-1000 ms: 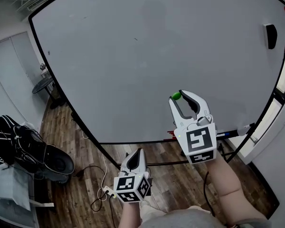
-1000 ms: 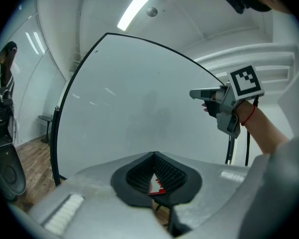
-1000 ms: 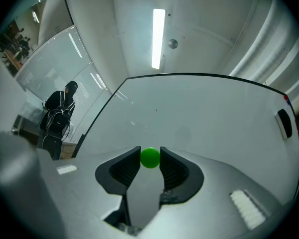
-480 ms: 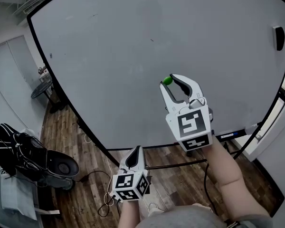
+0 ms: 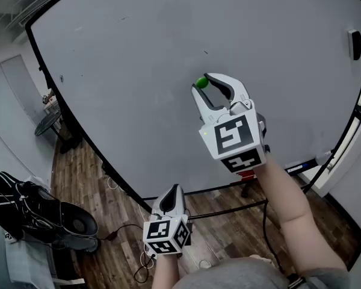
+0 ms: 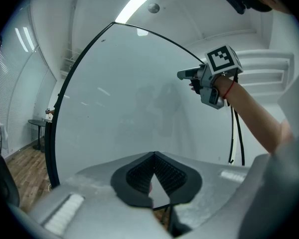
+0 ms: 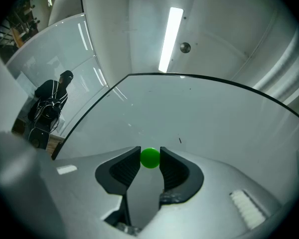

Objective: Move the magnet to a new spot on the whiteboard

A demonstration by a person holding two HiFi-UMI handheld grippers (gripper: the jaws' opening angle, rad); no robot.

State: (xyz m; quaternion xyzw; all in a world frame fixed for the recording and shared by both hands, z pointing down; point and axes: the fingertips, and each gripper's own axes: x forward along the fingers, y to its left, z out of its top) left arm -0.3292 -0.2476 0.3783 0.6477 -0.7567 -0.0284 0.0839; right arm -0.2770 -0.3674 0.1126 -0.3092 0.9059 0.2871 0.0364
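- Change: R tongs (image 5: pixel 204 83) now sit higher on the whiteboard (image 5: pixel 126 47) and further left than a sec ago. Their marker cube was then over the board's bottom edge and is now well clear of it.
- R tongs pinch the green magnet (image 7: pixel 150 158) between both pads, grip width steady. The magnet rides at the tong tips over the board's mid area.
- Contact between magnet and board surface: cannot tell from any view.
- Meaning for task: the magnet appears to be in transit to its new spot. The remaining steps would be to press it flat to the board, then spread the tongs.
- L tongs (image 6: pixel 153 156) are pressed together w/ nothing between them. They are held low, below the board's bottom edge, taking no part.
- Nearby on board: a dark eraser-like block (image 5: pixel 354 44) at far right, well apart from the magnet, and a small dark mark (image 5: pixel 206 52) just above the magnet.
- Off board: a marker (image 5: pixel 302 167) at the lower right edge, and a black bag (image 5: pixel 24 206) and cables (image 5: pixel 123 232) on the wood floor.
- Obstruction: none seen. The board around the magnet is bare.
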